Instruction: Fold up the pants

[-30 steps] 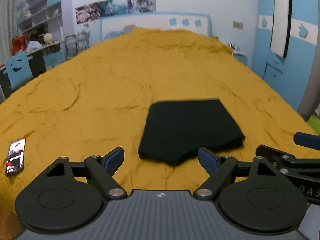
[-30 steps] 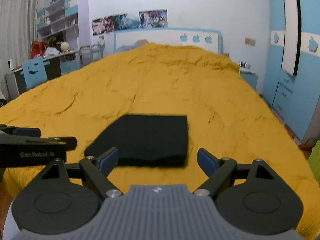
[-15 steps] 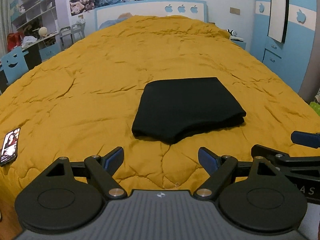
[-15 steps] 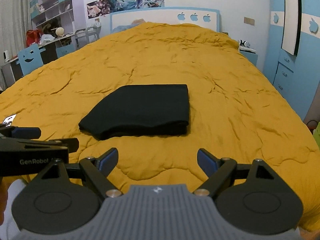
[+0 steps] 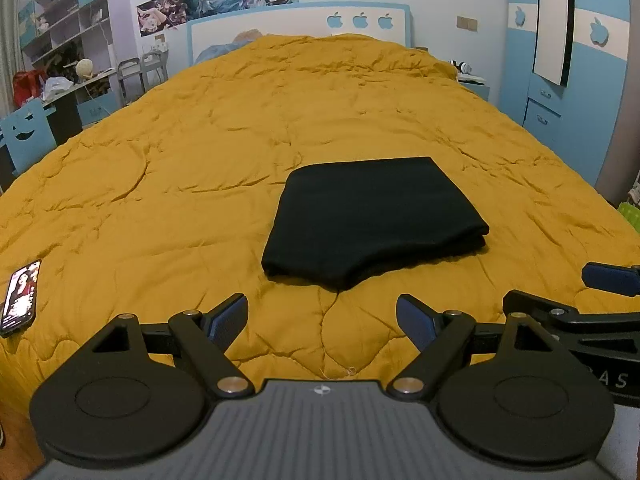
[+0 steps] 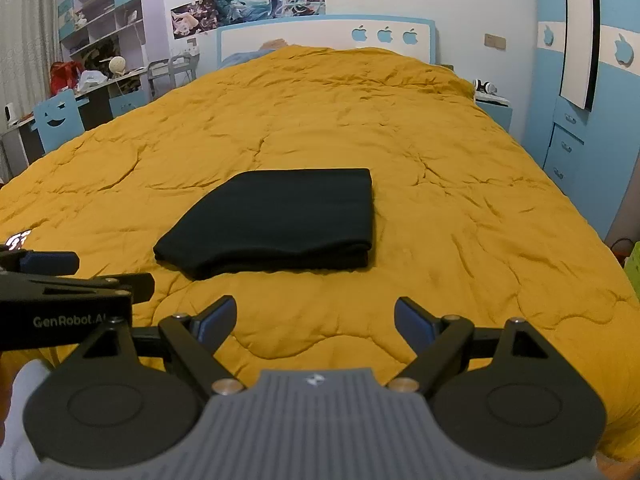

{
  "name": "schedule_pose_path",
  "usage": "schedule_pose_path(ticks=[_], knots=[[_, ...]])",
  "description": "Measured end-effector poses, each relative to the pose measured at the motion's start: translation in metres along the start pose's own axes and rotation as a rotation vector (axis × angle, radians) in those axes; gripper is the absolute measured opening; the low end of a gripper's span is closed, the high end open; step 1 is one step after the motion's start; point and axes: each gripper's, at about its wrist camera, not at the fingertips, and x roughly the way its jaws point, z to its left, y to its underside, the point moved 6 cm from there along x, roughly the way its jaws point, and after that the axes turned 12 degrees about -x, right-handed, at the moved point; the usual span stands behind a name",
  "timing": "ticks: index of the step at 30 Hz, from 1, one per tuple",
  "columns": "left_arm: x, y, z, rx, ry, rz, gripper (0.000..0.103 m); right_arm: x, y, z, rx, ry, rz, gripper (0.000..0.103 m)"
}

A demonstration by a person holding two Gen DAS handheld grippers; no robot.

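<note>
Left wrist view shows the pants point(image 5: 372, 216) lying as a compact black folded stack on the yellow quilt point(image 5: 200, 152), straight ahead of the left gripper point(image 5: 322, 320) and a little to its right. The fingers are spread wide with nothing between them, and bare quilt separates them from the stack's near edge. The stack's longer side seems to run across the bed, with its layered open edges facing the grippers and its right-hand corner thickest.

From the right wrist view the pants point(image 6: 276, 220) sit ahead and slightly to the left of the right gripper point(image 6: 314, 318), whose fingers are likewise splayed and empty, apart from the cloth. Neither gripper is clearly nearer; the stack lies roughly between them, so either could reach its own near corner.

Judging by the tidy, squared bundle, the folding looks finished or all but finished; at most a final smoothing would remain.

Left of the pants, near the quilt's edge, a phone point(image 5: 20, 298) lies face up, well apart from the stack. Beyond the pants stands the headboard point(image 5: 300, 30); nothing lies on the quilt between fingers and cloth.
</note>
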Motion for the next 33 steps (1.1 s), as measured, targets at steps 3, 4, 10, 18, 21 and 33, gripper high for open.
schedule_pose_path(ticks=[3,4,10,18,21,33], knots=[[-0.001,-0.001,0.0,-0.003,-0.002,0.001,0.098,-0.001,0.0,0.0,0.0,0.0,-0.005,0.082],[-0.002,-0.001,0.0,-0.004,-0.002,0.0,0.098,-0.002,0.0,0.0,0.001,0.0,-0.006,0.082],[-0.002,-0.001,0.0,-0.002,-0.003,-0.001,0.098,-0.003,0.001,0.002,0.003,-0.003,-0.009,0.082],[-0.003,-0.001,-0.001,-0.004,-0.004,-0.002,0.098,-0.007,0.001,0.002,0.002,-0.005,-0.016,0.082],[-0.002,-0.001,-0.001,-0.003,-0.003,0.0,0.098,-0.007,0.001,0.002,0.007,-0.013,-0.014,0.082],[-0.003,0.001,-0.003,0.0,-0.003,-0.007,0.098,-0.011,-0.001,0.003,0.002,-0.018,-0.017,0.082]])
